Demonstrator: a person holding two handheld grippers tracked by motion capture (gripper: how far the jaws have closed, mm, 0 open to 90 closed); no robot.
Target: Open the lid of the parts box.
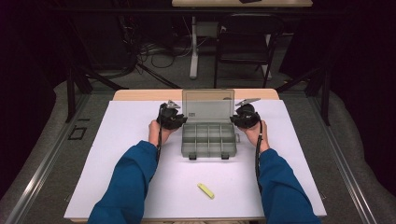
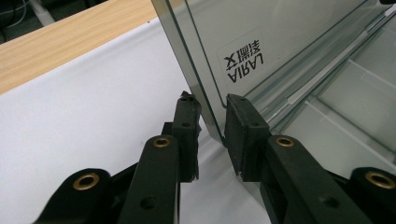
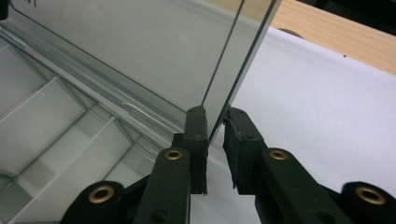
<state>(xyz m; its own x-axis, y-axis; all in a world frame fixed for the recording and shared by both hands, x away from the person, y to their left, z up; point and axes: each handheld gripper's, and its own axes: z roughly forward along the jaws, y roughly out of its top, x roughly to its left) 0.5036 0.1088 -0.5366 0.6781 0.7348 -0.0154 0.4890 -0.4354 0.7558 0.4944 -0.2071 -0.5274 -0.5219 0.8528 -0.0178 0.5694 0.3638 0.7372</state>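
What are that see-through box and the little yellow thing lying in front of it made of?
The compartment box looks like smoky clear plastic: you see the dividers and table through its glossy raised lid. The yellow piece is matte and blocky, perhaps plastic or rubber; too small to tell.

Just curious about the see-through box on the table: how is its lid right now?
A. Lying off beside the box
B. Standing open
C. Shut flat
B: the lid stands upright behind the box, whose compartments lie uncovered, with the left gripper and right gripper at its two side edges.
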